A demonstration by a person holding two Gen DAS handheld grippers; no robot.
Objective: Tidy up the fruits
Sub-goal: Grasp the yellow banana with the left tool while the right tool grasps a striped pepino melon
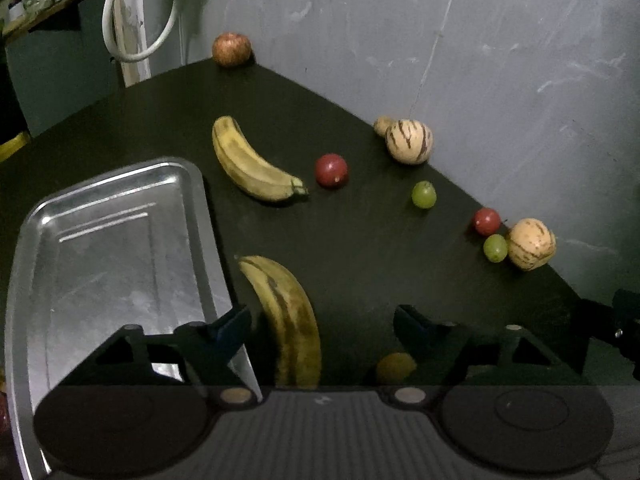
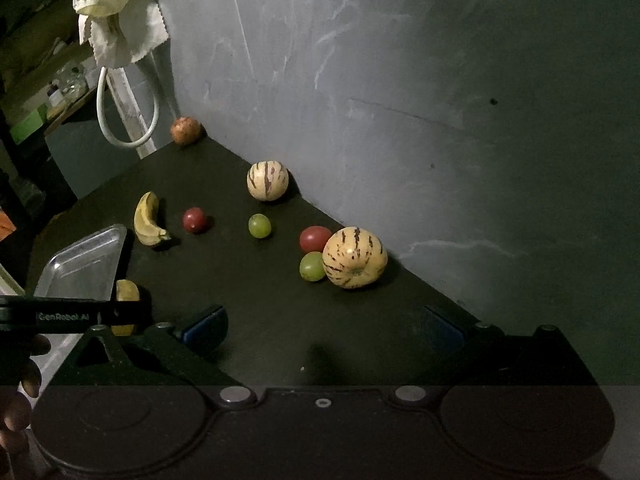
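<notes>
We see fruit scattered beside the tray [image 1: 120, 216]. Left gripper [image 1: 322, 320] apart around a banana [image 1: 288, 312]; right gripper [image 2: 324, 324] apart, empty.

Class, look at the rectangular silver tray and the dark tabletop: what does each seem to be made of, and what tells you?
Rectangular silver tray: probably thin metal, steel or aluminium; shiny, with bright reflections and a rolled rim.
Dark tabletop: possibly wood or laminate; matt, near-black, faint grain-like streaks, too dim to tell.
</notes>
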